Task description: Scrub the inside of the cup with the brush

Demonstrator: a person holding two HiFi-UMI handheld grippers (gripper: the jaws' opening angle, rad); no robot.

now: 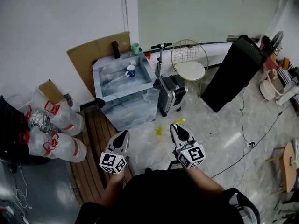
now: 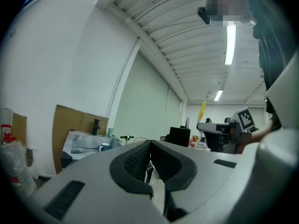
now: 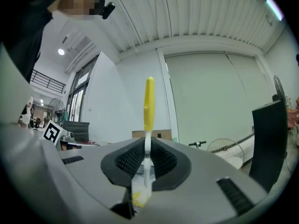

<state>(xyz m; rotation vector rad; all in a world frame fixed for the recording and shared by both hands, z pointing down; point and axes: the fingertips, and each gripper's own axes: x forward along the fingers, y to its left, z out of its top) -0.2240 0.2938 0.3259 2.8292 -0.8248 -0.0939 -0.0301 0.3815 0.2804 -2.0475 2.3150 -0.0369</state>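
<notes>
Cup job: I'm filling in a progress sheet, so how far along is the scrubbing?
Done: the brush is clamped in the right gripper. In hand: nothing yet; the left gripper is shut and empty, and both are well back from the sink. Left: go to the cup sitting in that sink, steady it and scrub its inside.

head view: up high, looks steeply down, counter [image 1: 128, 107] far off | left gripper view: low, looks along left hand-held gripper [image 2: 149, 146] toward counter | right gripper view: low, along right hand-held gripper [image 3: 148, 146] toward wall [image 3: 210, 97] | shared: head and left see counter
</notes>
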